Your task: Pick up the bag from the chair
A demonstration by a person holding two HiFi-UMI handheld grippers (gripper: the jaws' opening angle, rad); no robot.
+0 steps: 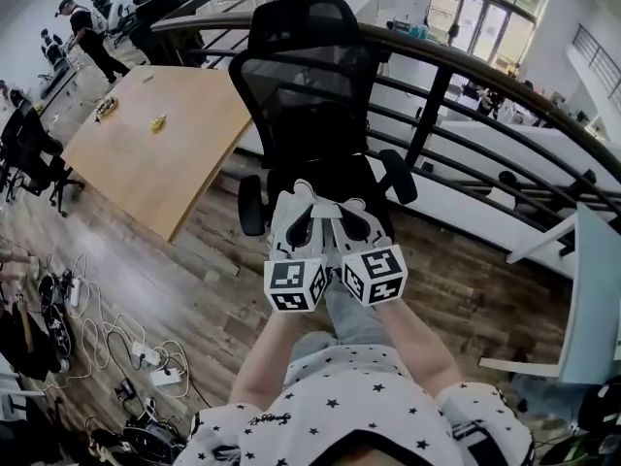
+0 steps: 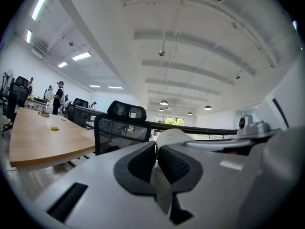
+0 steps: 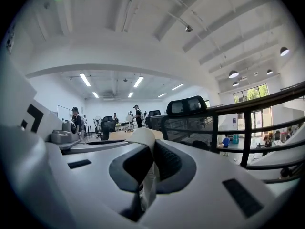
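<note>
Right gripper view shows the right gripper (image 3: 151,151) pressed together on a thin pale strap (image 3: 143,136), and the left gripper (image 2: 157,151) pinches one likewise; we judge the bag hangs under them, off the chair (image 1: 310,85), mostly hidden. If we swing them or pull them apart, a strap may slip out and the bag drops.

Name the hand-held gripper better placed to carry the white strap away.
Right, slightly: the right hand-held gripper pinches the white strap tightly; the left hand-held gripper seems looser. Both face the chair.
</note>
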